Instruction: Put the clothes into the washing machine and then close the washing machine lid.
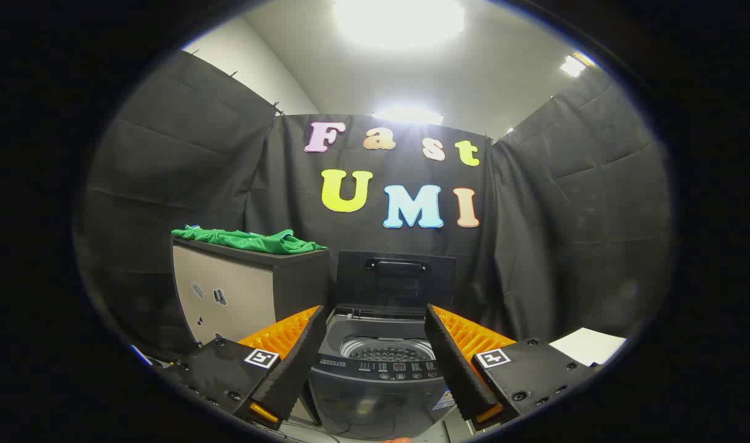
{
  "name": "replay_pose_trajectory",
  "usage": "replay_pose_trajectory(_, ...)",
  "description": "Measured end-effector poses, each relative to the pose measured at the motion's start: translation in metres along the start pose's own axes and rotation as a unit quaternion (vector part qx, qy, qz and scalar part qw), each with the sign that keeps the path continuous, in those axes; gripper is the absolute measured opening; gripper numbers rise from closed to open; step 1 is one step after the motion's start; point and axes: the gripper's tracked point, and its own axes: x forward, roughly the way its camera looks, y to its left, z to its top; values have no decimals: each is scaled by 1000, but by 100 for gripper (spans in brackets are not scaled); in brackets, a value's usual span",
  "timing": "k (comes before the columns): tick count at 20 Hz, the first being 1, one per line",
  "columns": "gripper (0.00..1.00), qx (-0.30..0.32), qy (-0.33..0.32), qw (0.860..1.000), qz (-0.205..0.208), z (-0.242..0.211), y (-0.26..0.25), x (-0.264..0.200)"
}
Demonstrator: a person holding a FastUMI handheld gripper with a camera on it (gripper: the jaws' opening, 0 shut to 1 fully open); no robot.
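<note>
my claw (375,344) is spread wide and holds nothing, with the washer (381,369) just ahead between the fingers, its lid (394,278) standing up. the green clothes (251,240) lie on a cabinet (239,289) beyond my left finger, so i judge the fetch step has yet to begin. next i need to swing left, rise to the cabinet top and pinch the cloth.

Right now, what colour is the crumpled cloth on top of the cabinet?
Bright green crumpled cloth, seen best in the gripper view, beyond the open tool.
</note>
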Motion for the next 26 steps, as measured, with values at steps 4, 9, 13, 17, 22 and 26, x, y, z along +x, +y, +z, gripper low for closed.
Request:
replay_pose_trajectory(4,100,1,0,1000,-1,1,-1,2)
replay_pose_trajectory(9,100,-1,1,1000,-5,0,-5,2)
replay_pose_trajectory(13,100,4,2,1000,-4,3,-5,-1)
replay_pose_trajectory(17,100,1,1,1000,-4,4,-6,-2)
replay_pose_trajectory(22,100,-2,3,1000,-4,3,-6,-5)
replay_pose_trajectory(26,100,-2,4,1000,-6,4,-5,-4)
